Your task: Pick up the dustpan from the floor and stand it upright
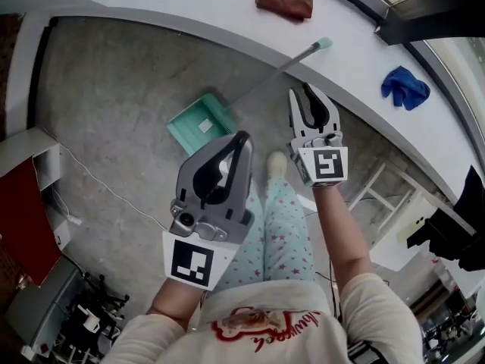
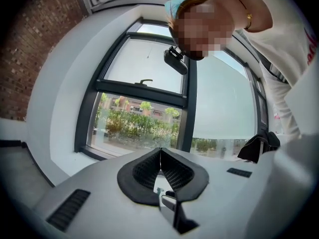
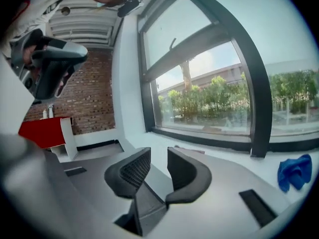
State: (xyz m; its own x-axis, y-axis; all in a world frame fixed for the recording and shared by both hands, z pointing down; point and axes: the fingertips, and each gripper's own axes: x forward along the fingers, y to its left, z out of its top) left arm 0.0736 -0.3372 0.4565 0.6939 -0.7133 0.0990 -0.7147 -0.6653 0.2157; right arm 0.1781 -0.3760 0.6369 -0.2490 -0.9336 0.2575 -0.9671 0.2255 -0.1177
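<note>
A teal dustpan (image 1: 200, 124) lies on the grey floor below the window sill, and its long grey handle (image 1: 276, 73) slants up to a teal tip (image 1: 323, 44) at the sill's edge. In the head view my left gripper (image 1: 243, 137) hangs in the air nearer me than the pan, its jaws closed together with nothing between them. My right gripper (image 1: 301, 91) hovers just right of the handle, apart from it, with a small empty gap between its jaws. The left gripper view shows the left gripper (image 2: 160, 151) shut, and the right gripper view shows the right gripper (image 3: 158, 156) open; both face the window.
On the white sill (image 1: 189, 10) lie a brown pouch (image 1: 283, 2) and a blue cloth (image 1: 405, 87) (image 3: 295, 171). A red cabinet (image 1: 29, 218) (image 3: 44, 132) stands at the left, a white cable (image 1: 98, 182) crosses the floor, and a white frame (image 1: 379, 196) stands at the right.
</note>
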